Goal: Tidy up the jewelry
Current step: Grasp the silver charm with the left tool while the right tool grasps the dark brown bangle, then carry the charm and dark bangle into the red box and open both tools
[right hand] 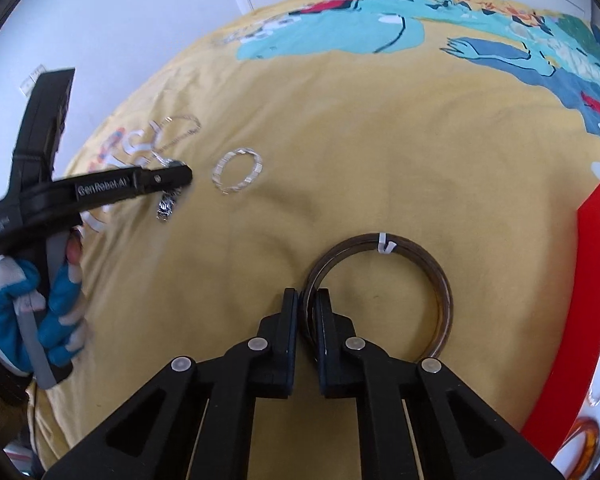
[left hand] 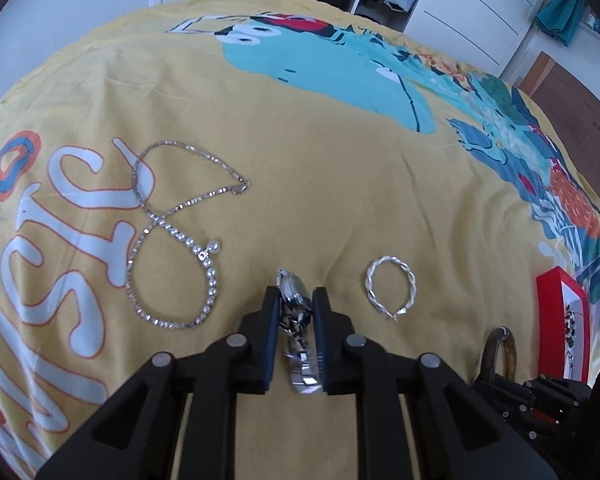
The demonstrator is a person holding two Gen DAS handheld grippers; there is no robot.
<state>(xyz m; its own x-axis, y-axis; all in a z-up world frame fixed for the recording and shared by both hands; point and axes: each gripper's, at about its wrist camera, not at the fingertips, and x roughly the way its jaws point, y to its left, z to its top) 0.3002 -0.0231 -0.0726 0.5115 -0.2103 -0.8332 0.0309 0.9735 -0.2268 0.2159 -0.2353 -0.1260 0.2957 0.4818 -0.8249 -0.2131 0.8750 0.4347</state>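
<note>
Bedspread (left hand: pixel 300 168): yellow printed cover with a teal and blue cartoon figure and large white lettering outlined in orange; all the jewelry lies on it or is held just over it. It is the landmark for every entry below.
Red box (right hand: pixel 556 360): red-rimmed with a pale lining, at the right edge of the bedspread; rings and an amber hoop show inside it in the right wrist view.
Left gripper (left hand: pixel 296 300): black tongs with blue pads, closed on the watch near the front middle of the bedspread; held by a hand in a blue and white glove (right hand: pixel 40 312).
Right gripper (right hand: pixel 307 300): black tongs pinched on the rim of the bangles, at the front right of the bedspread, beside the red box.
Necklace (left hand: pixel 172 232): silver stone-set chain lying in a figure of eight on the white lettering, left part of the bedspread.
Bangles (right hand: pixel 420 268): two dark brown rings tied together by a white tag, the far side against the bedspread.
Bracelet (left hand: pixel 390 288): twisted silver loop, flat on the bedspread between the watch and the bangles, touching neither.
Watch (left hand: pixel 296 312): silver metal band and case, clamped between the left pads; its band hangs toward the bedspread.
</note>
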